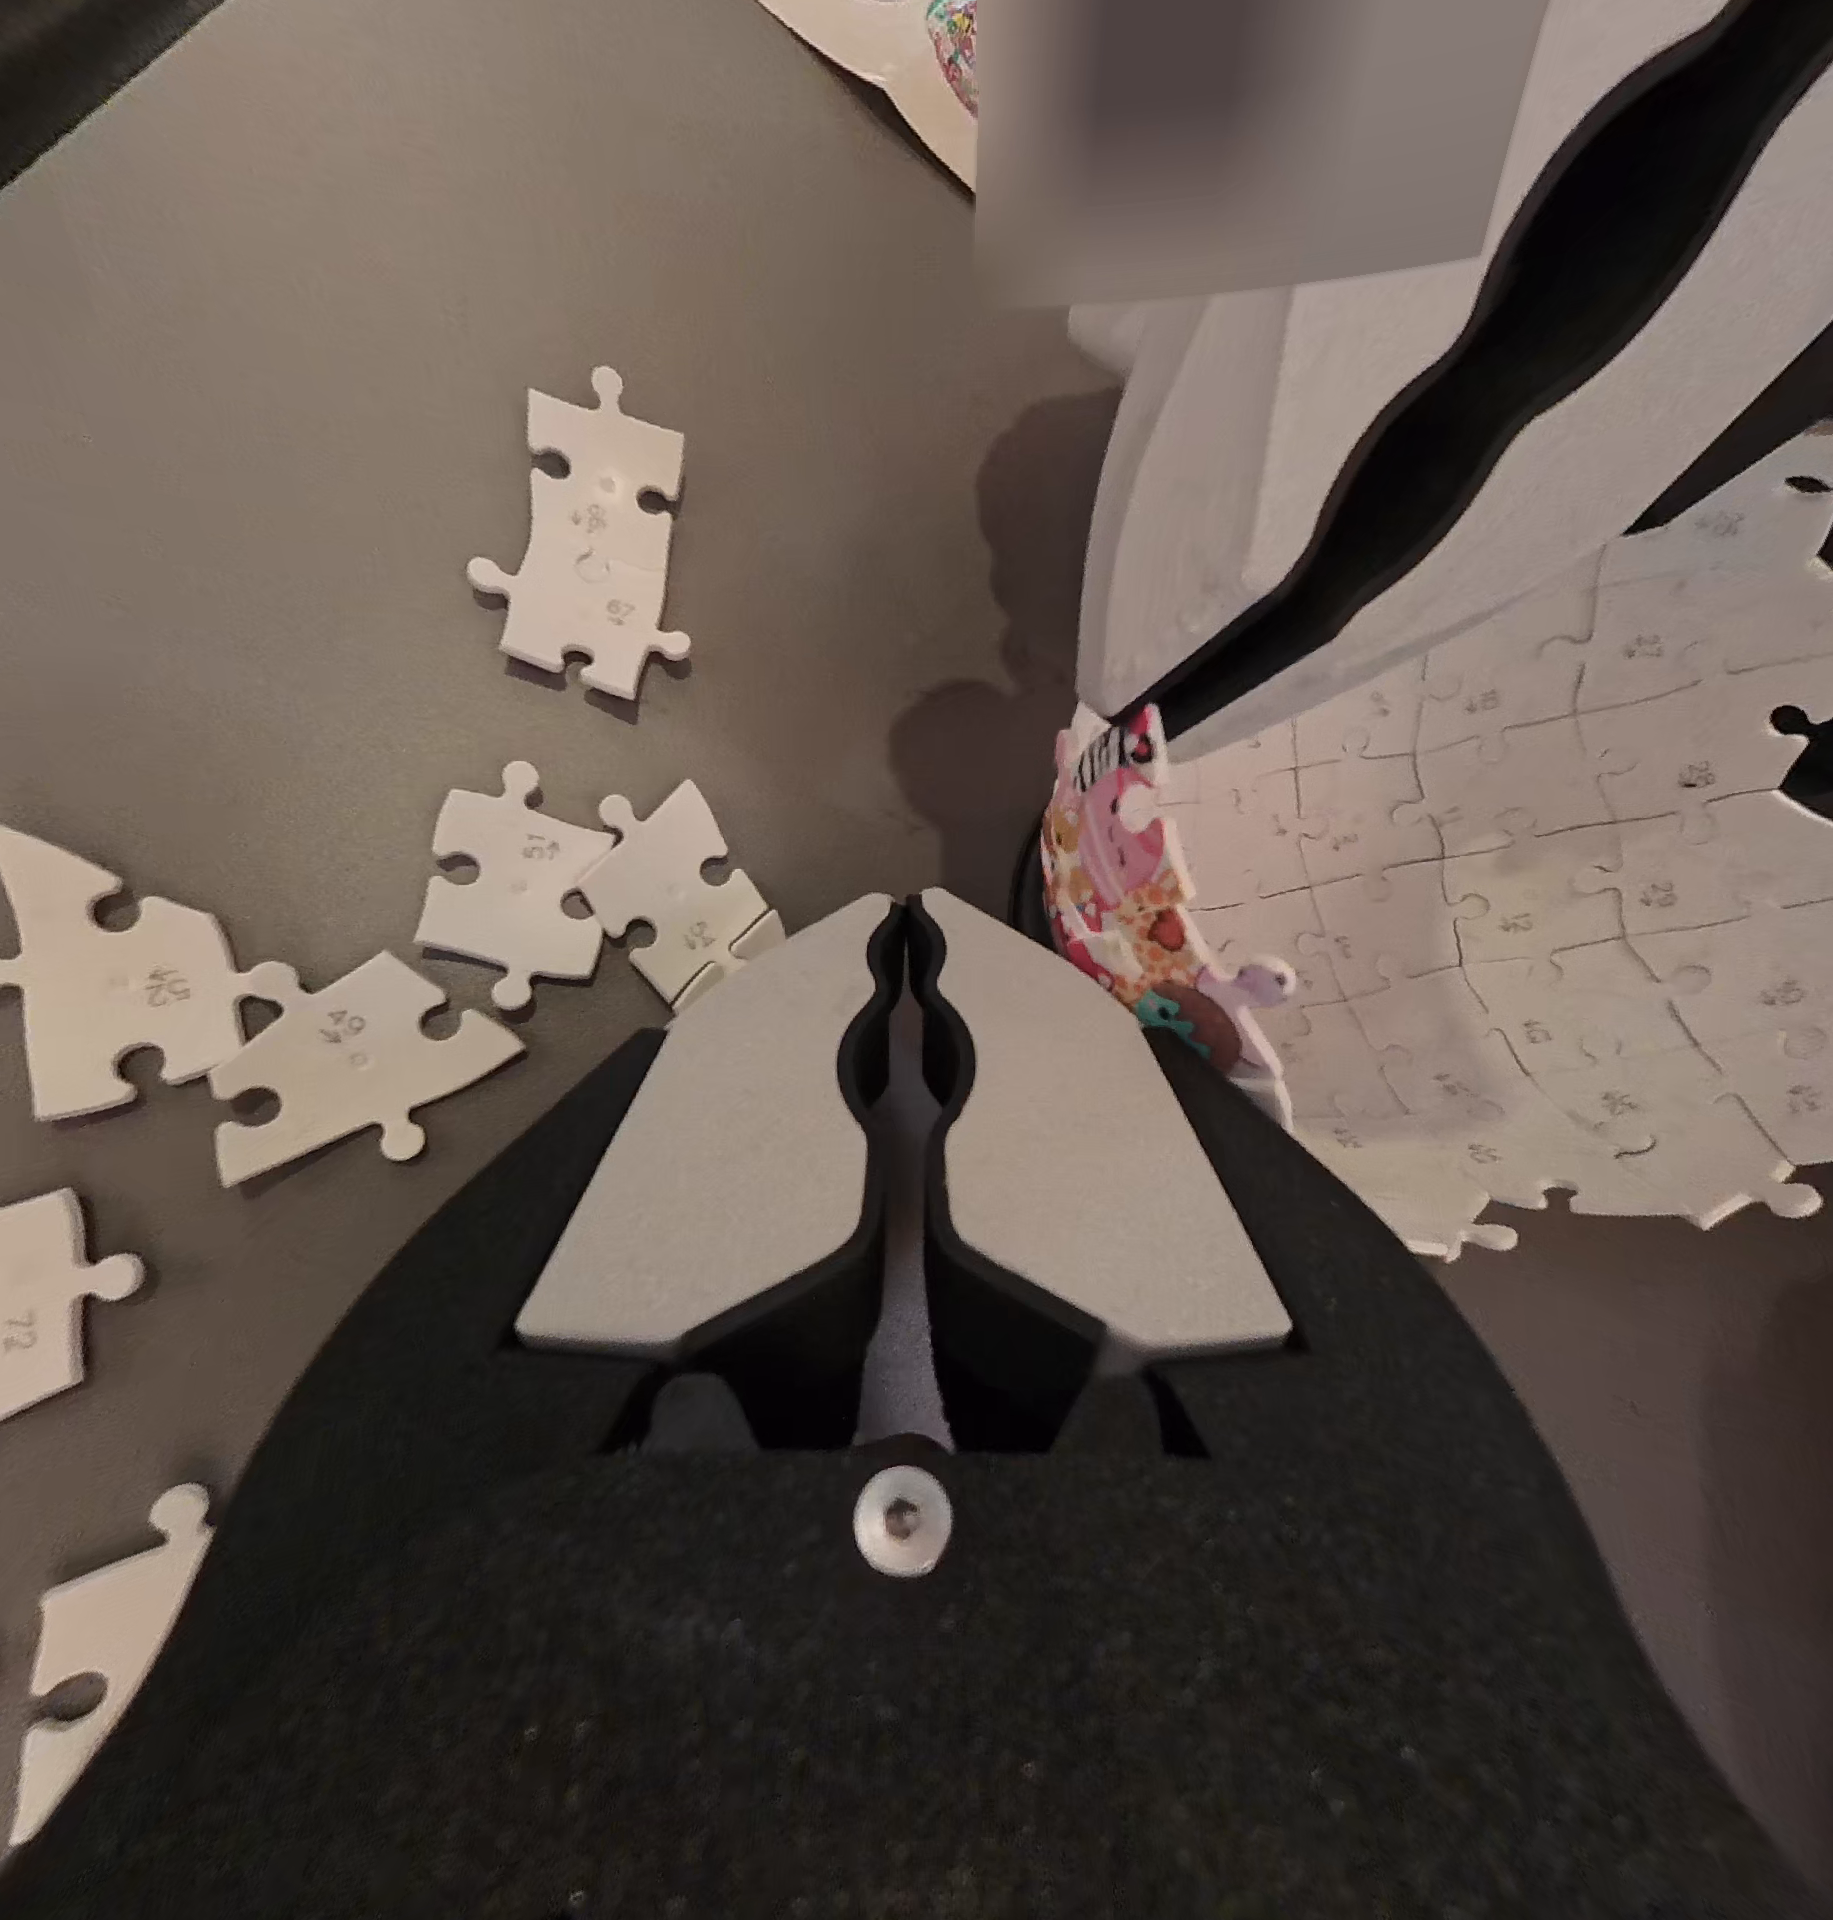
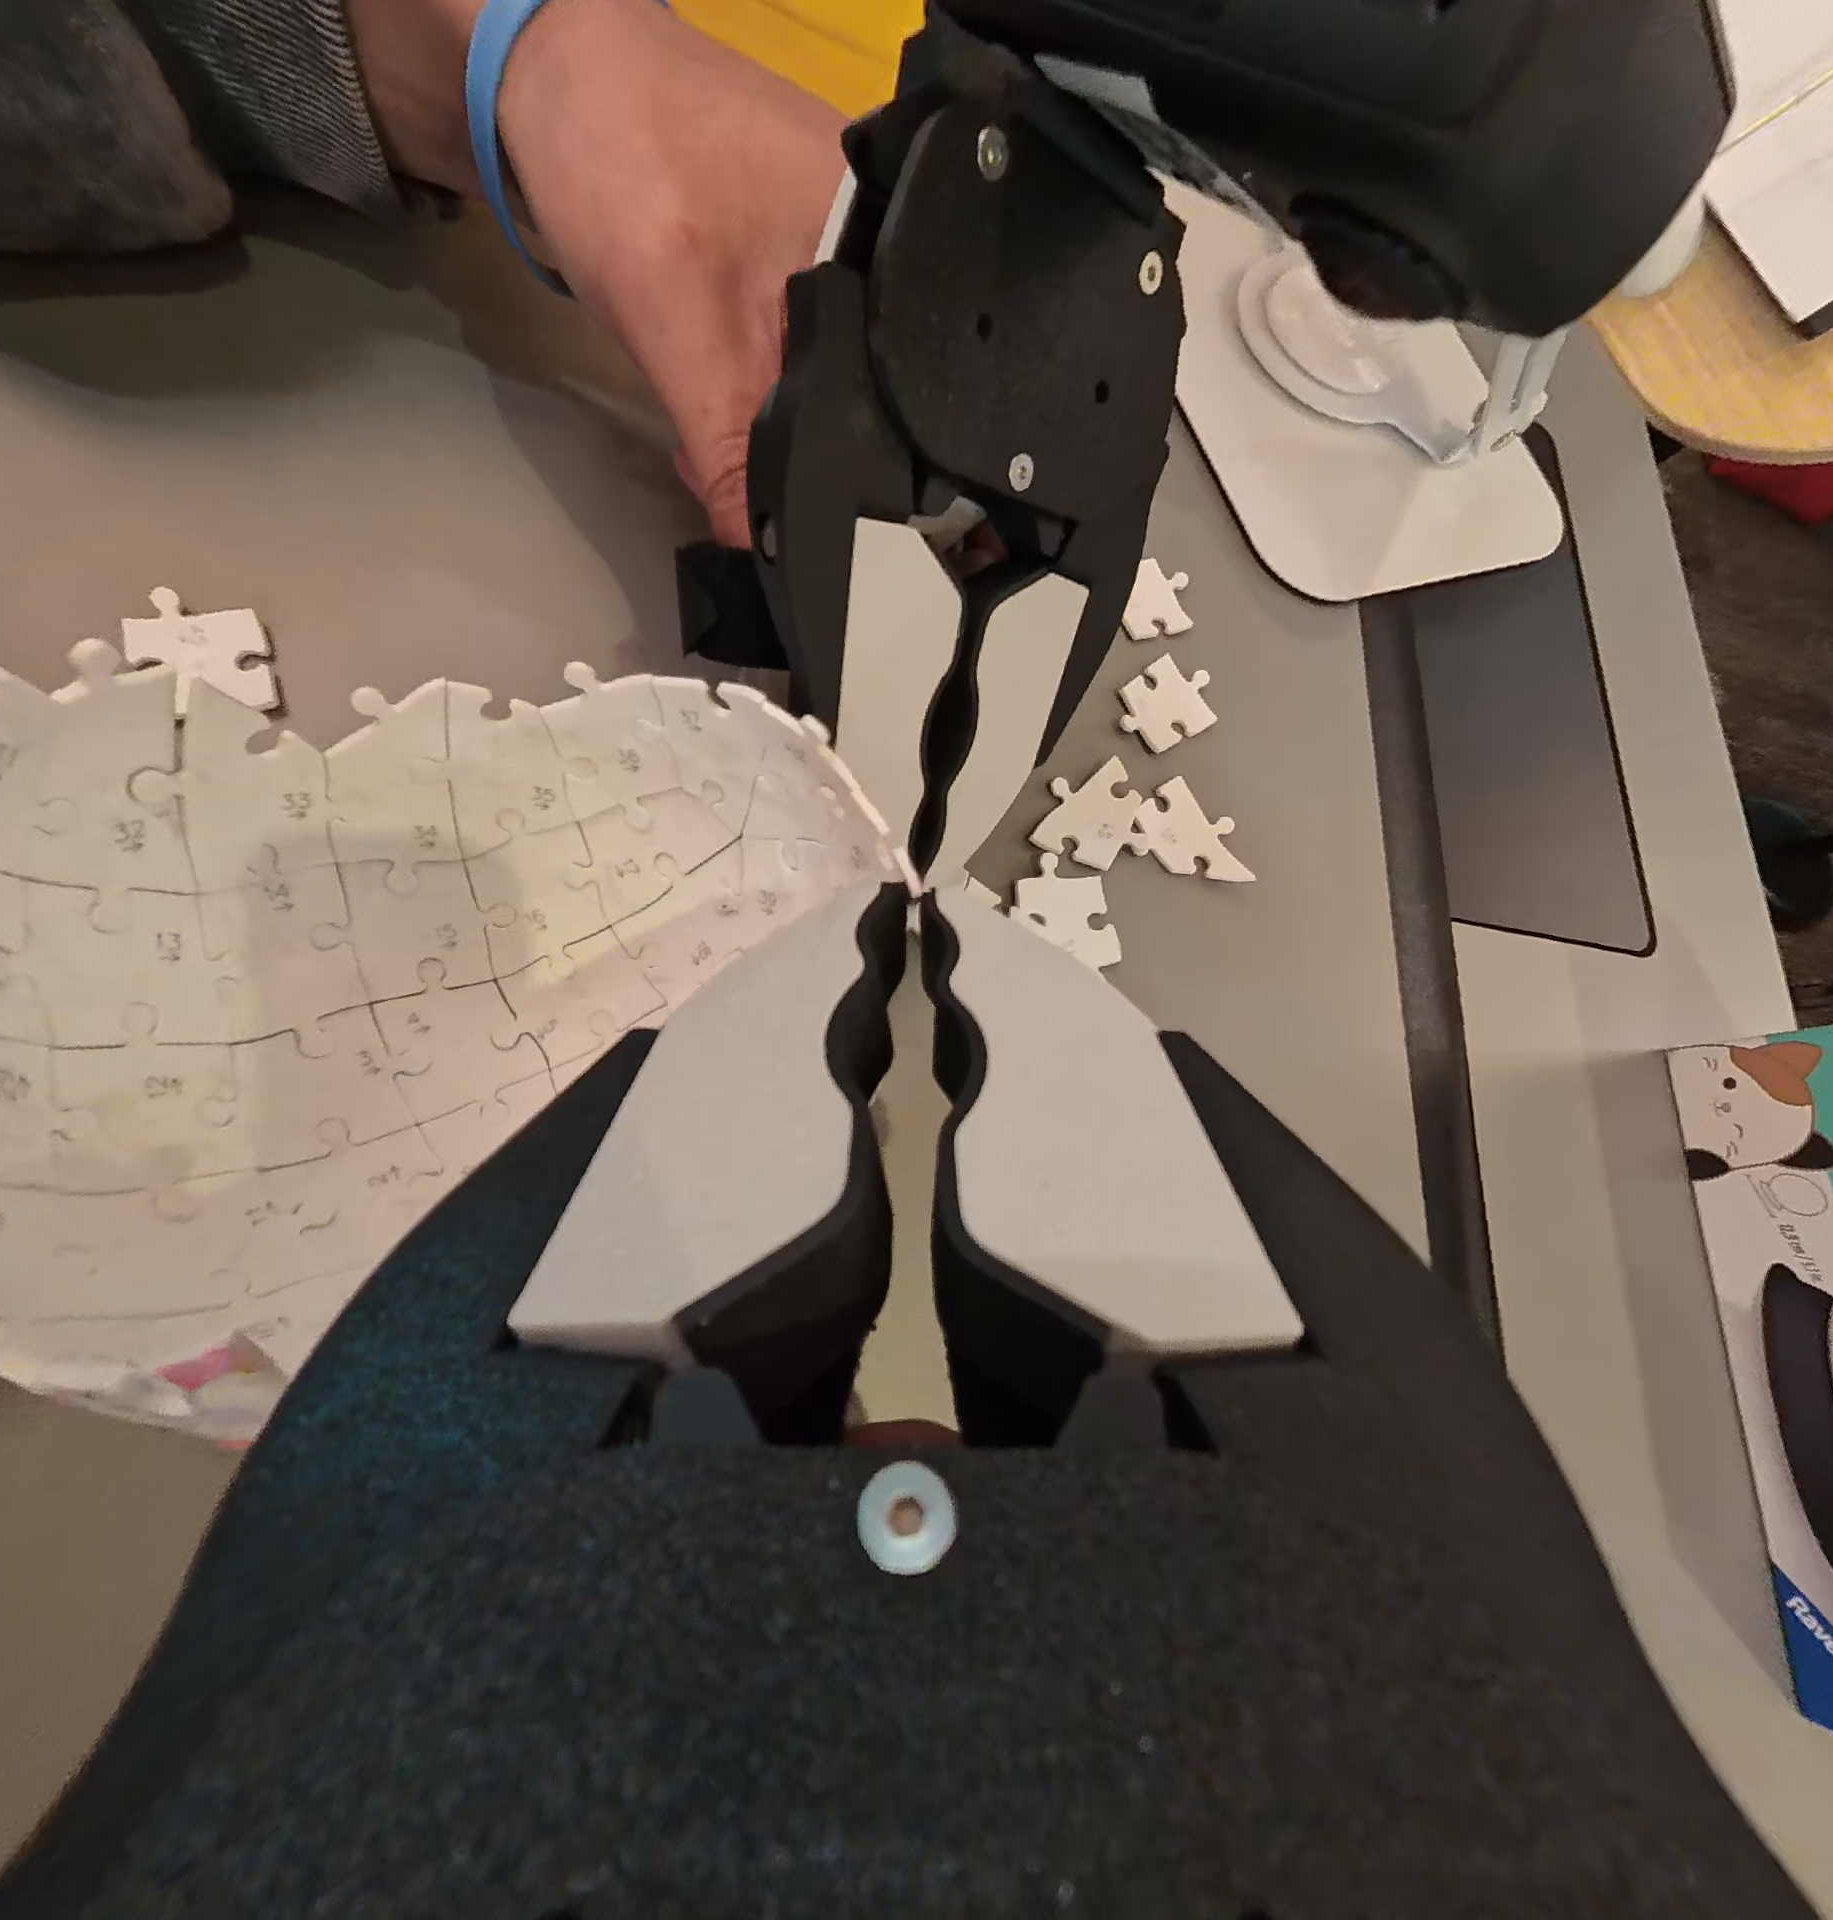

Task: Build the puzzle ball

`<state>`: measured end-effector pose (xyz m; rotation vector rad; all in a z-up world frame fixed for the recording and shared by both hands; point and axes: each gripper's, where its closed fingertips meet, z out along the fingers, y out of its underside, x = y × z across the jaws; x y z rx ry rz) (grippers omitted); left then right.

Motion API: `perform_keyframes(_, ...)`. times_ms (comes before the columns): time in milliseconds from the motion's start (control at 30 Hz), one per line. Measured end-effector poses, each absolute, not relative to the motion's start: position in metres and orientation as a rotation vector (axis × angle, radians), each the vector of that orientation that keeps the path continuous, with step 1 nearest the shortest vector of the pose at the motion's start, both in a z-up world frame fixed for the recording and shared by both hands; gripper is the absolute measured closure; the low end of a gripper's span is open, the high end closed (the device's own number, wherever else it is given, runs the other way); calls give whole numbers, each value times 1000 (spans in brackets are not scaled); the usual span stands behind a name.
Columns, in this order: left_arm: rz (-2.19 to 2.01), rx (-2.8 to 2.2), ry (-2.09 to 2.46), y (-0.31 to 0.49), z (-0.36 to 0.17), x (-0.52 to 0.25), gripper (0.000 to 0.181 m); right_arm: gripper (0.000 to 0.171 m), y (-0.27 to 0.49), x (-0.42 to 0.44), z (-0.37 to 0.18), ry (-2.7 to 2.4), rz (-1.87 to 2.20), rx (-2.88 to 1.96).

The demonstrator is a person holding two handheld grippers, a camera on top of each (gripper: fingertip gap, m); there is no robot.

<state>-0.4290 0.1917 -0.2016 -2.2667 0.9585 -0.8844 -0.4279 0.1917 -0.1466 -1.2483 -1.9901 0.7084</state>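
Observation:
The half-built puzzle ball (image 1: 1514,883) is a curved shell, white and numbered inside, colourful outside, at the right of the left wrist view. It fills the left of the right wrist view (image 2: 268,935). My right gripper (image 2: 917,902) is shut on the shell's rim edge; in the left wrist view it (image 1: 1151,722) pinches a colourful rim piece. My left gripper (image 1: 907,914) is shut with nothing visible between its tips, just left of the shell, above loose white pieces (image 1: 517,883). In the right wrist view it (image 2: 922,868) points tip to tip at my right gripper.
Several loose white pieces lie on the grey table (image 1: 268,364), some joined in pairs (image 1: 590,540), others beside the left gripper (image 2: 1151,821). The puzzle box (image 2: 1785,1299) is at the right edge. A white stand base (image 2: 1390,488) and a person's hand (image 2: 663,239) are behind. My right fingertips sit around 6 cm from my left ones.

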Motion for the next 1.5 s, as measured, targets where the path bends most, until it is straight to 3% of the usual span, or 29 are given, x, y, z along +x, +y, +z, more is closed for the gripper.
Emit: perform_keyframes(1500, -893, -2272, 921, 193, -195, -433, 179, 168, 193, -429, -148, -2000, 460, -1190)
